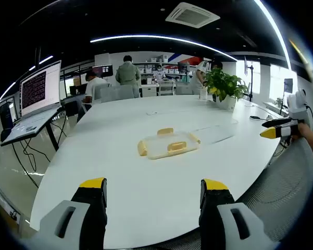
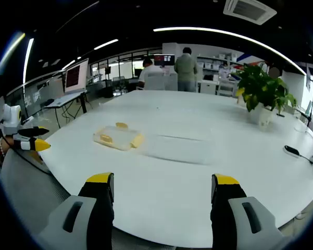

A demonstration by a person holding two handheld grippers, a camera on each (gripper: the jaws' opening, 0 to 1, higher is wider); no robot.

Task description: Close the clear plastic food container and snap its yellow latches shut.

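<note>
The clear plastic food container (image 1: 168,144) lay on the white table (image 1: 120,172), well in from the near edge where both grippers hovered, roughly midway along that side. From the left gripper (image 1: 153,200) it sat straight ahead and a little to the right of the line between the jaws, well apart from them; from the right gripper (image 2: 164,200) it lay ahead and off to the left, also well apart. Judged from the two views, the left gripper had the squarer approach, though neither was clearly nearer.

The container's long axis ran roughly parallel to the near edge of the table. Yellow latches (image 1: 176,147) showed at its ends and on its far side (whether the lid was fully seated or any latch already snapped was too small to tell). Just beside it, toward the right gripper's side, lay a faint clear flat sheet (image 2: 179,147) on the table, possibly a separate lid or film.

Both grippers had their jaws spread wide and held nothing. Each appeared at the edge of the other's view, off the table's near edge.

A potted plant (image 2: 262,92) stood near the far right part of the table, and a black cable or device (image 2: 293,151) lay toward the right edge, both well clear of the path. Nothing stood between the jaws and the container. People worked at desks beyond the far edge.
</note>
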